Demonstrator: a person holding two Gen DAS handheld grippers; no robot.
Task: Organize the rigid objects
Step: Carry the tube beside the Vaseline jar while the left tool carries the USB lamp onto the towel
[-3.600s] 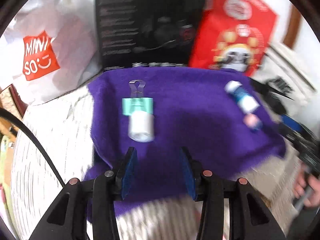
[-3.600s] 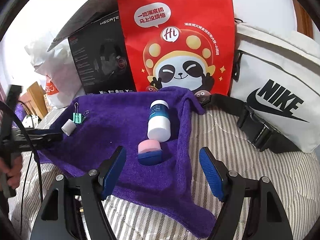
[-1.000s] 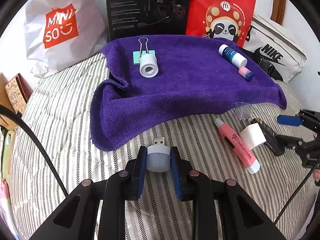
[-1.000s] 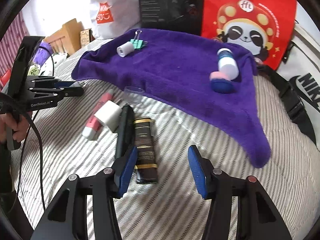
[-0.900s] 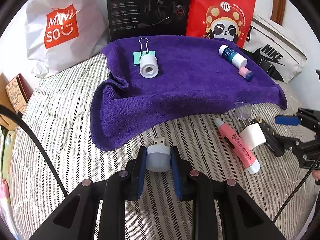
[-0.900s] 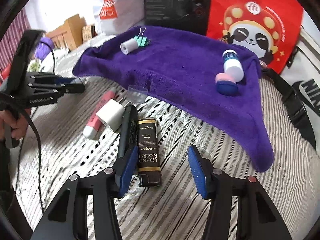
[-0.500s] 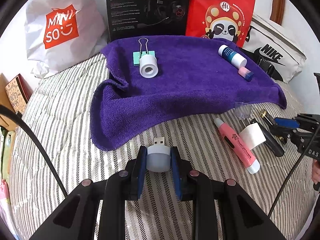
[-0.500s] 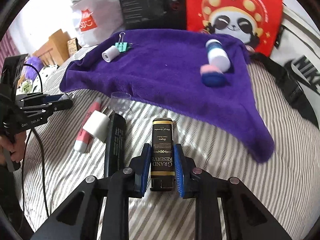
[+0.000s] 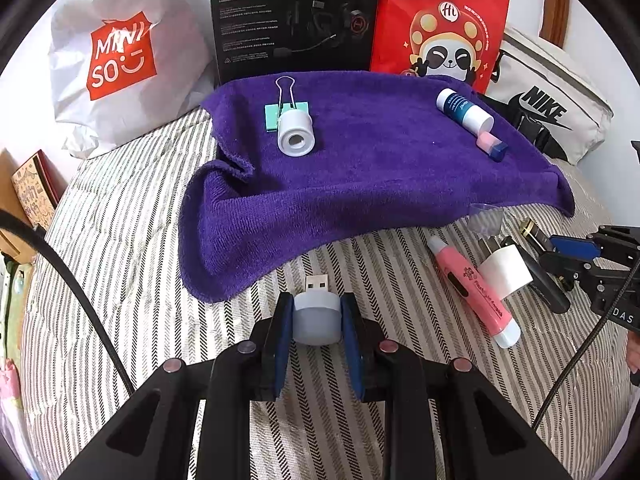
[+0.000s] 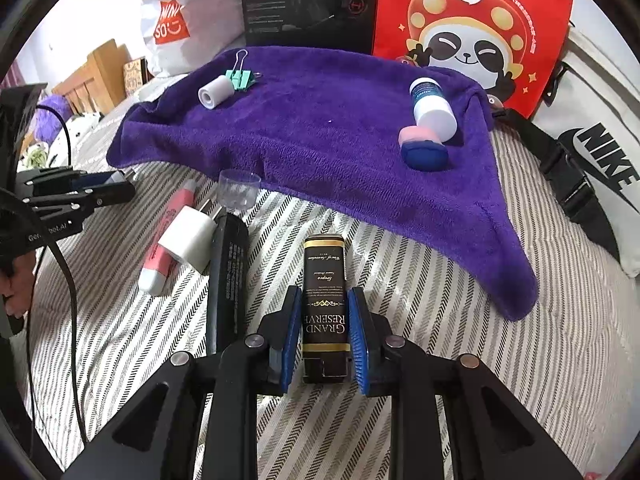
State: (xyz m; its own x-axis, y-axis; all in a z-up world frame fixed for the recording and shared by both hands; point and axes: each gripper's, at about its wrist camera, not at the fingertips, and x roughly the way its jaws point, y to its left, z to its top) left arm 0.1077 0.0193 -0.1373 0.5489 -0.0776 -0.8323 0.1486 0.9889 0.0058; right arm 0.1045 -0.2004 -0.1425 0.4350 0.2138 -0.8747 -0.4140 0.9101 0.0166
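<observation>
My left gripper (image 9: 316, 300) is shut on a small white USB light (image 9: 317, 319), held just in front of the purple towel (image 9: 360, 176). My right gripper (image 10: 324, 300) is shut on a dark "Grand Reserve" box (image 10: 324, 304) over the striped bedcover. On the towel lie a white tape roll (image 9: 295, 133) against a green binder clip (image 9: 285, 104), a blue-white bottle (image 9: 464, 111) and a pink-blue cap (image 9: 492, 145). On the bedcover lie a pink tube (image 10: 170, 236), a white charger (image 10: 188, 238), a black flat case (image 10: 229, 276) and a clear cup (image 10: 238, 189).
A Miniso bag (image 9: 120, 60), a black headset box (image 9: 296, 16), a red panda bag (image 9: 440, 24) and a white Nike bag (image 9: 552, 104) stand behind the towel. The left gripper shows in the right wrist view (image 10: 116, 189). A cable (image 9: 72, 280) crosses the left.
My right gripper came down around the dark box and shut on it. My left gripper has stayed still, shut on the USB light.
</observation>
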